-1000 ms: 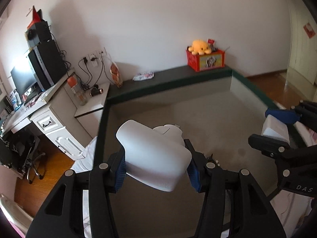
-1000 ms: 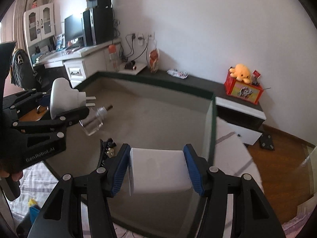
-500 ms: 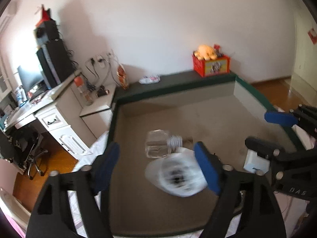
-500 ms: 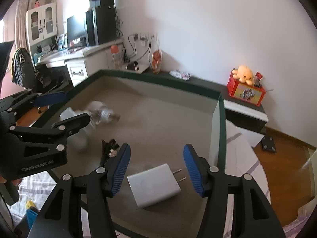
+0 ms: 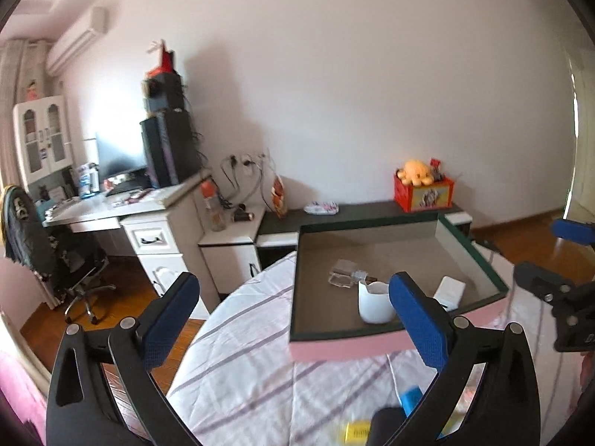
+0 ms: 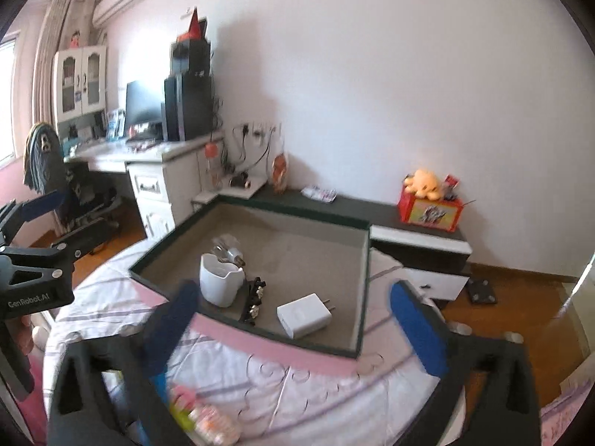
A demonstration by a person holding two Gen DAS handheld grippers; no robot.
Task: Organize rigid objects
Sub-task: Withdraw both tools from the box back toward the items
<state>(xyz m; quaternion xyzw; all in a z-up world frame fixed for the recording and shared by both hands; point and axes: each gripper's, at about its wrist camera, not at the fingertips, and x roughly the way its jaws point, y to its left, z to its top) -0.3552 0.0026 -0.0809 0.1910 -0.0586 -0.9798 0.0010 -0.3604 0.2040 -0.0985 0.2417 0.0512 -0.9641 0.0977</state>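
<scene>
L gripper (image 5: 293, 297) spread wide, jaws just been opening, nothing between the blue pads; it's clear of the box, over the striped bedsheet (image 5: 253, 364). Its released item, the white rounded plug adapter (image 5: 373, 303), sits inside the open box (image 5: 372, 349) at approx 6 o'clock on the grey floor, near the front wall. Clear glass bottle (image 5: 344, 277) lies on its side just behind it, at 11 o'clock from the adapter. In the R wrist view a small black clip-like thing (image 6: 254, 295) lies just beside the adapter at its 3 o'clock; can't tell what it is. White flat charger (image 6: 305, 314) w/ prongs lies flat at approx 5 o'clock in the box, apart from the rest. R gripper (image 6: 293, 314) also wide apart, jaws just been opening, empty, hovering short of the box's pink front edge. Far bkgd: desk (image 5: 111, 212) at 9 o'clock, red box w/ orange plush (image 5: 418, 174) at 2 o'clock.
</scene>
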